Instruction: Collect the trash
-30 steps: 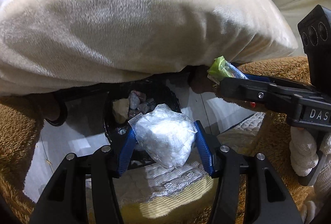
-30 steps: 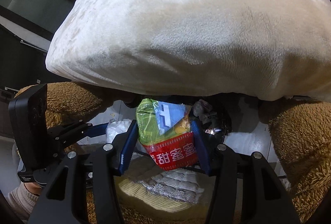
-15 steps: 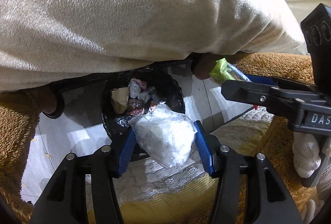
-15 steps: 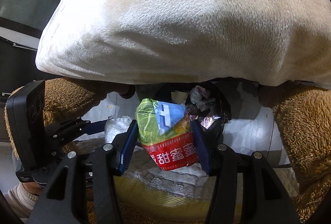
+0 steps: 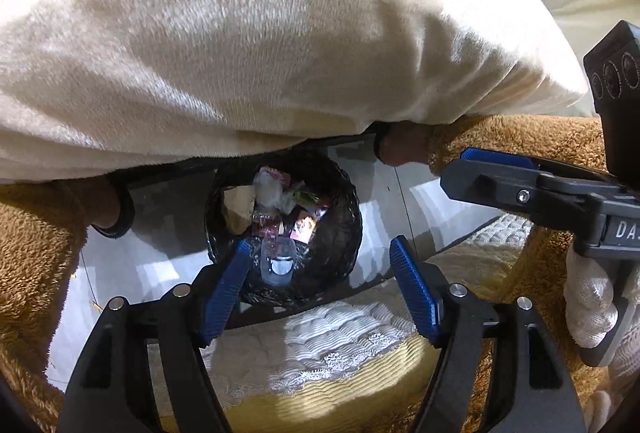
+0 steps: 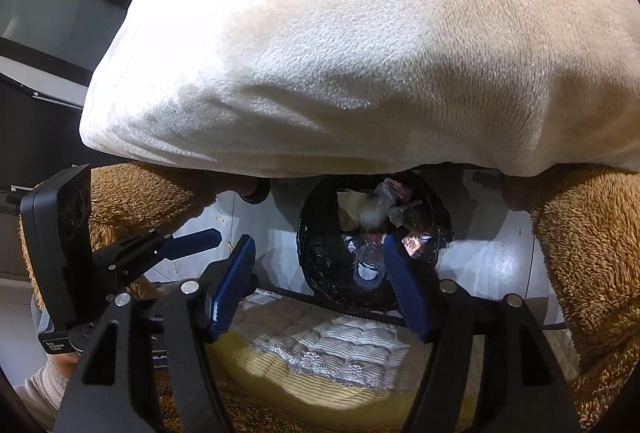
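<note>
While both tools hang above the black bin (image 5: 320, 257), I log the left hand-held gripper (image 5: 320, 289) spread wide, nothing between its blue pads (image 5: 412, 297). The right hand-held gripper (image 6: 316, 289) is likewise spread and empty. The trash (image 5: 276, 209), mixed wrappers, paper and a clear bottle (image 6: 366, 265), lies inside the bin, below its rim. The bin stands on the pale floor (image 5: 132, 257), just beyond the edge of the quilted bed cover (image 6: 332, 349). A cream cushion (image 5: 260, 45) overhangs the bin from above, and brown plush (image 6: 592, 265) flanks the bin on both sides, leaving open floor around its rim.
</note>
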Tool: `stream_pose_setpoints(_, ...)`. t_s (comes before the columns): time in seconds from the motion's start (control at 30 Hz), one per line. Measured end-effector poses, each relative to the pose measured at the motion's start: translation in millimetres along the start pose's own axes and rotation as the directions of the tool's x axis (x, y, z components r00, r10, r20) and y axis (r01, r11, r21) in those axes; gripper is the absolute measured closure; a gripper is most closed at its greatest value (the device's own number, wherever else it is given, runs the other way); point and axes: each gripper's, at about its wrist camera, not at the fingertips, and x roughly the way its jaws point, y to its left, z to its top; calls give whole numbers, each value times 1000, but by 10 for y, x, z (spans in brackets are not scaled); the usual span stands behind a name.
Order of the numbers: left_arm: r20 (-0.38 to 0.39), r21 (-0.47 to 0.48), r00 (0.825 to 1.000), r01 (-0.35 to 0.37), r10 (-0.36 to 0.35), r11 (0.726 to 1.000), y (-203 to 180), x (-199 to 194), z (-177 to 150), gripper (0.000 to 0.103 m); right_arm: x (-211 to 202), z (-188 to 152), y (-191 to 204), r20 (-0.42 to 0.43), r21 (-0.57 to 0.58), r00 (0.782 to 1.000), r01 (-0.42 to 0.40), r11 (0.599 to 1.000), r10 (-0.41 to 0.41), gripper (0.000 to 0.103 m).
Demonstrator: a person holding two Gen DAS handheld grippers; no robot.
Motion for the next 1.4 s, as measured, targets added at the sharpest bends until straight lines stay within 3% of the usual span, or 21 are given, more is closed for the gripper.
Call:
stream_pose_setpoints(0.4, 151, 33, 987, -54, 49, 998, -84, -376, 6, 32, -290, -69, 88, 129, -70, 991, 46, 997, -37, 36)
stream_pose_setpoints(0.6, 272, 31, 962, -51, 40, 998, -105, -734, 9, 32, -555, -145, 113, 230, -94, 973, 47, 994, -24, 36)
stream_pose_setpoints(0.7, 329, 43, 943, -66, 49, 997, -168, -937, 13, 32, -675, -185, 193, 285, -124, 957, 95, 988, -56, 36)
stream_pose_setpoints(0.9, 431, 56, 901, -83, 51, 995, -270, -1356, 20, 32, -1010, -265, 373, 409, -180, 911, 142, 973, -58, 36)
stream_pose_setpoints(1.2, 580, 107, 814, -98, 18, 989, -352, -1976, 43, 32, -1603, -272, 692, 614, -275, 788, 271, 922, -48, 36)
stream_pose_setpoints(1.3, 614, 124, 789, -121, 19, 985, -375, -2103, 98, 32, -1754, -192, 704, 644, -274, 764, 284, 919, -44, 34)
stream_pose_setpoints(1.4, 629, 150, 777, -142, 17, 978, -376, -2148, 192, 32, -1859, -81, 651, 663, -260, 747, 294, 920, -51, 29)
